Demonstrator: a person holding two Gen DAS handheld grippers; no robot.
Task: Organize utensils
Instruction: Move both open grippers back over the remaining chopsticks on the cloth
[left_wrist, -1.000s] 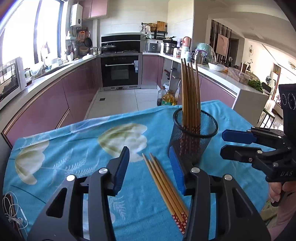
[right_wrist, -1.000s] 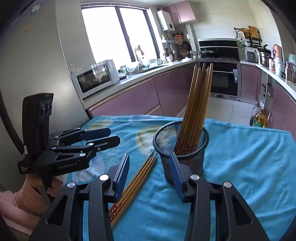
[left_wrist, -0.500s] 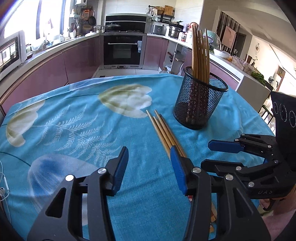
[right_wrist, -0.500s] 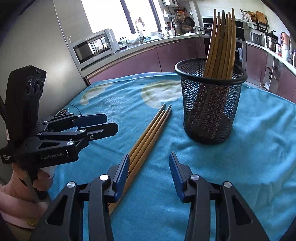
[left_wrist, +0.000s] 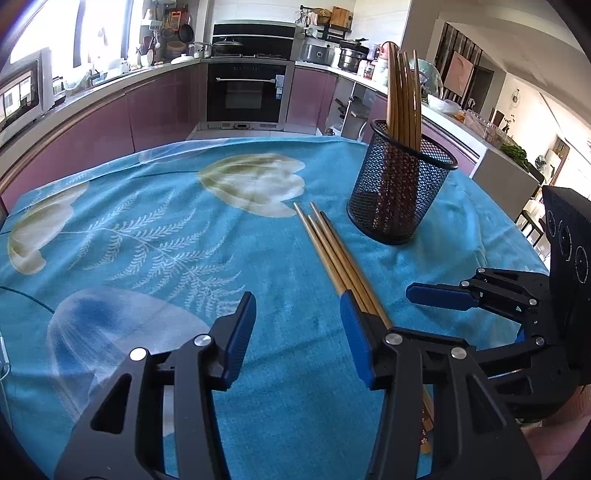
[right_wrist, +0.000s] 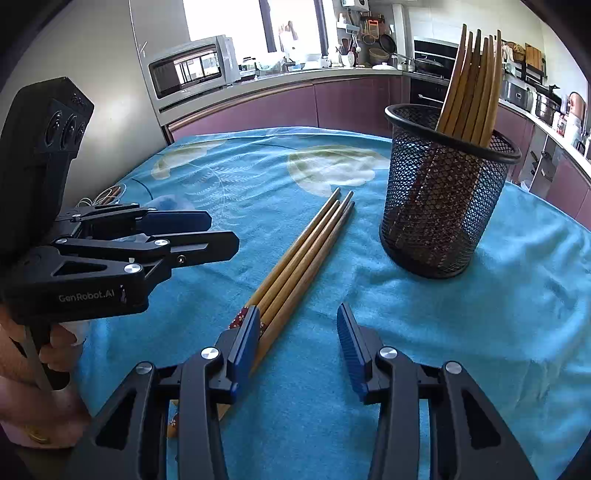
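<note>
Several loose wooden chopsticks (left_wrist: 332, 247) (right_wrist: 306, 243) lie side by side on the blue cloth, their patterned ends towards me. Beyond them stands a black mesh holder (left_wrist: 399, 195) (right_wrist: 439, 206) with several more chopsticks (left_wrist: 402, 92) (right_wrist: 472, 85) upright in it. My left gripper (left_wrist: 297, 306) (right_wrist: 221, 234) hovers low over the cloth, open and empty, with the loose bundle passing under its right finger. My right gripper (right_wrist: 298, 314) (left_wrist: 417, 306) is open and empty too, and the bundle's near ends run behind its left finger.
The table wears a blue floral cloth (left_wrist: 147, 240). A thin white cable (right_wrist: 103, 195) lies at its left edge. A person's hand (right_wrist: 55, 369) holds the left gripper's handle. Kitchen counters, an oven and a microwave stand behind.
Both grippers have sunk towards the table and tipped downward. The holder and loose chopsticks now show further ahead of the fingertips. Jaw widths look the same.
</note>
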